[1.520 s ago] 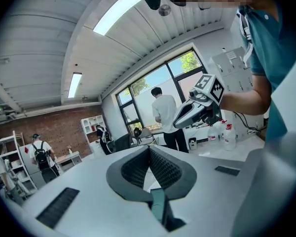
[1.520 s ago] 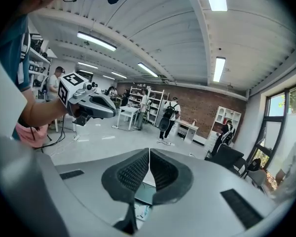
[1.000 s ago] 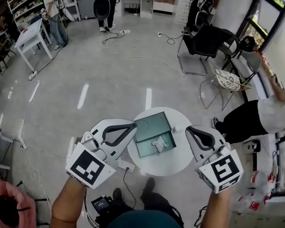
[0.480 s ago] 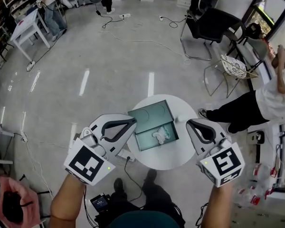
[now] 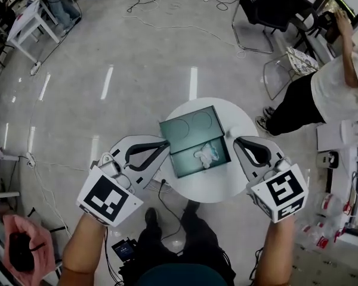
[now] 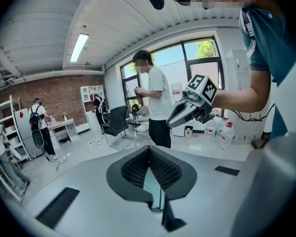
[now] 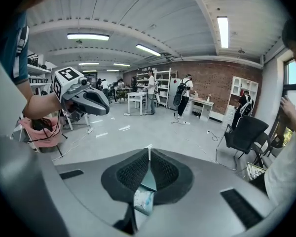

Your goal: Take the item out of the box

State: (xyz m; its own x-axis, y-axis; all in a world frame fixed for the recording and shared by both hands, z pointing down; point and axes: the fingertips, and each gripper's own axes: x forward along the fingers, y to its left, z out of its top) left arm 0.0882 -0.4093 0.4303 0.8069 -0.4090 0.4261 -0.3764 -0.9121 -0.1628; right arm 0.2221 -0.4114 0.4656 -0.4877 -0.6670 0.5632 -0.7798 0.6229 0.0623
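An open teal box (image 5: 198,158) lies on the round white table (image 5: 218,189), its lid (image 5: 190,126) folded back toward the far side. A crumpled white item (image 5: 206,155) rests in the box's right part. My left gripper (image 5: 165,143) hovers just left of the box, shut and empty. My right gripper (image 5: 237,142) hovers just right of the box, also shut and empty. In the left gripper view the left gripper (image 6: 149,148) has its pads together, with teal box showing beneath. In the right gripper view the right gripper (image 7: 149,149) is closed above the white item (image 7: 143,200).
A person in a white top and black trousers (image 5: 304,100) stands close to the table's far right. Chairs (image 5: 268,11) stand behind. A cable and power strip (image 5: 161,187) lie on the floor at the table's left. A pink bag (image 5: 18,249) sits at the lower left.
Both grippers keep their stance beside the box, still shut. The table and box sit higher in the head view, and the person at the right has come nearer the table.
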